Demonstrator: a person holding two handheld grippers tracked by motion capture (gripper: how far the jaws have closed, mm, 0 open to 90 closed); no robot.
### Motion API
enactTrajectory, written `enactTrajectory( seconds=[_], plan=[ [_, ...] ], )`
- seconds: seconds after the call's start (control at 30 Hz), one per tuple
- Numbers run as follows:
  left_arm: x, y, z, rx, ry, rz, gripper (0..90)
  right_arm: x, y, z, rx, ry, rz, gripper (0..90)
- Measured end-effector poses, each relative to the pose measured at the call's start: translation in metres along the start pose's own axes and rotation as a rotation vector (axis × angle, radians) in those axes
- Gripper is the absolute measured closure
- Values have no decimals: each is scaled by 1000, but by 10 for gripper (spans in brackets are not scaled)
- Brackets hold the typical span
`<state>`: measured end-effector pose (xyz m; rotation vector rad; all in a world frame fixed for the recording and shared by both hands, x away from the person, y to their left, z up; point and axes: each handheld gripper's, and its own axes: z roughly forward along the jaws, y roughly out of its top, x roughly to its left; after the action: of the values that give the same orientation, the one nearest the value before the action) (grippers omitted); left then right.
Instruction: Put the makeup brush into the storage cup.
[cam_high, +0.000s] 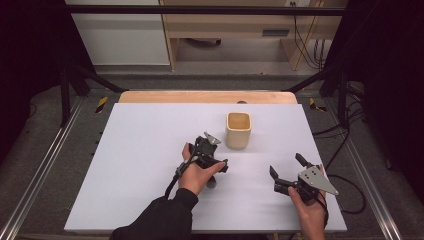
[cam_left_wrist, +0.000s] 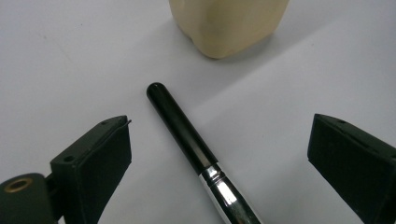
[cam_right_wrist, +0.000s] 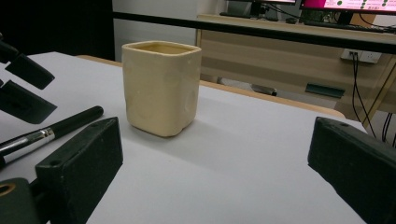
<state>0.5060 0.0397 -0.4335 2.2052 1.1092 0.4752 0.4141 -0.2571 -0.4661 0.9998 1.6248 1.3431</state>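
Nearest the person, the right gripper (cam_high: 287, 172) hangs low over the white table (cam_high: 140, 150) at its right front, its fingers (cam_right_wrist: 79, 163) spread wide and holding nothing, pointed up the table toward the cup; it looks parked there to wait or assist, with bare surface all round it and the table's right edge just beside the hand. A little farther in, near the middle, the left gripper (cam_high: 212, 150) is tipped down over a makeup brush (cam_left_wrist: 187, 135), black-handled with a silver ferrule, lying flat on the table; the fingers (cam_left_wrist: 98, 163) stand wide on either side of the handle without touching it, which reads as lining up a pick. The brush's rounded handle end points toward the cream square cup (cam_high: 238, 130), which stands upright and open just beyond, apart from the brush. Past the cup the table runs clear to its wooden far edge (cam_high: 207, 96), so there is ample room to lift and swing the brush toward the cup's mouth
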Motion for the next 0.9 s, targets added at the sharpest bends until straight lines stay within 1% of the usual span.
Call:
enactTrajectory(
  seconds=[0.07,0.17,0.33,0.37,0.57,0.63,0.67,0.7,0.77,0.9],
  plan=[
    [-1,-2,4,14,3,-13,77,0,0,0,-1,1,1,33],
    [0,-4,7,31,6,-18,83,0,0,0,1,1,2,32],
    [0,-8,12,40,12,-33,105,0,0,1,5,2,1,31],
    [0,-8,12,47,16,-31,140,0,0,1,5,2,0,31],
    [0,-10,14,50,20,-50,191,0,-1,1,6,3,0,32],
    [0,-10,15,53,16,-53,222,0,-1,1,7,3,1,32],
    [0,-10,15,55,11,-56,259,0,-1,1,7,2,1,33],
    [-1,-10,15,57,5,-63,259,0,-1,1,7,2,1,33],
    [-1,-10,15,64,2,-66,304,0,-1,1,9,2,5,33],
    [-2,-10,15,71,3,-79,358,0,-1,1,10,3,0,34]
  ],
)
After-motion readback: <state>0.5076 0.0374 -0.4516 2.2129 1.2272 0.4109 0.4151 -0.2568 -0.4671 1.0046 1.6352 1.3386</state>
